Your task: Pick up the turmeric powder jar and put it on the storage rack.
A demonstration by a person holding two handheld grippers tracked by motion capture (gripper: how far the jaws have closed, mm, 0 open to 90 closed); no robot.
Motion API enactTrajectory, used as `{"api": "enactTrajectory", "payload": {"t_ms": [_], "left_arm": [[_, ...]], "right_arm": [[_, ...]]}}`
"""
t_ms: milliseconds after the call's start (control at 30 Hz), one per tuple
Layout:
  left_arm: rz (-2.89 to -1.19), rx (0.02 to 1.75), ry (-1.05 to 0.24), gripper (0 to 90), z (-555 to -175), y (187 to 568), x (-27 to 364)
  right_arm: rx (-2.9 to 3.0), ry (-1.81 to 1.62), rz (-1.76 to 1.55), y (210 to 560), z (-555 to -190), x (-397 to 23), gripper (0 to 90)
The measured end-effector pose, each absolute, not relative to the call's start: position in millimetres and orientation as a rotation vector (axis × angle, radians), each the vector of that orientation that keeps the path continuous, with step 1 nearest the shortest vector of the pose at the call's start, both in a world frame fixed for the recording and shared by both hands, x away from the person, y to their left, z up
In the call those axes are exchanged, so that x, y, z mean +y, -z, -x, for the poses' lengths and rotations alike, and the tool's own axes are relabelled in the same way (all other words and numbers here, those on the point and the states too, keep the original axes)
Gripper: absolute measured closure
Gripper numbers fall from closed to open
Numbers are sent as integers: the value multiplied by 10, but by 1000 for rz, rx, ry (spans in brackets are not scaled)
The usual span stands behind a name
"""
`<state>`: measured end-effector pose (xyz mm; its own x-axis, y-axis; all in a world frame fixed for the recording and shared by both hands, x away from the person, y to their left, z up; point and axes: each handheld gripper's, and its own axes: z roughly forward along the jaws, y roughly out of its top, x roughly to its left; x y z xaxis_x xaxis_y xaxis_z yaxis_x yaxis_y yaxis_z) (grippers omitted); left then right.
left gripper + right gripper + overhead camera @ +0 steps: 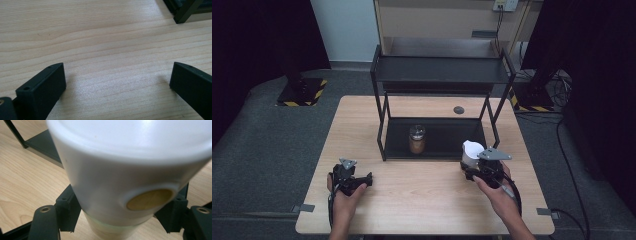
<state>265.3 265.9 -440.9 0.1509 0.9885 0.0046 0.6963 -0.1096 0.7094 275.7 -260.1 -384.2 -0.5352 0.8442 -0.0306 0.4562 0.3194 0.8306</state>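
My right gripper [471,163] is shut on a container with a white lid [471,151], held just above the table in front of the shelf's right end. In the right gripper view the black jaws press on both sides of the container [112,177], which has a round tan sticker and a pale body below the lid. At the table's front left my left gripper [368,179] rests low and points right. Its jaws stand wide apart over bare wood, with nothing between them, in the left gripper view [117,75].
A black two-tier shelf [384,145] stands at the middle back of the wooden table [422,192]. A glass jar with brown contents [417,139] sits on its lower tier. One shelf foot [183,12] is beyond the left gripper. A small dark disc [458,109] lies behind the shelf.
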Motion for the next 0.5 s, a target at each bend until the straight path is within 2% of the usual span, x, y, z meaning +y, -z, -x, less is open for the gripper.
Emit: {"api": "enactTrajectory", "payload": {"t_ms": [500], "left_arm": [[-1867, 1604, -673, 0, -2645, 4411, 2655]], "right_arm": [[2102, -1100, -1172, 3836, -3012, -2430, 314]]}}
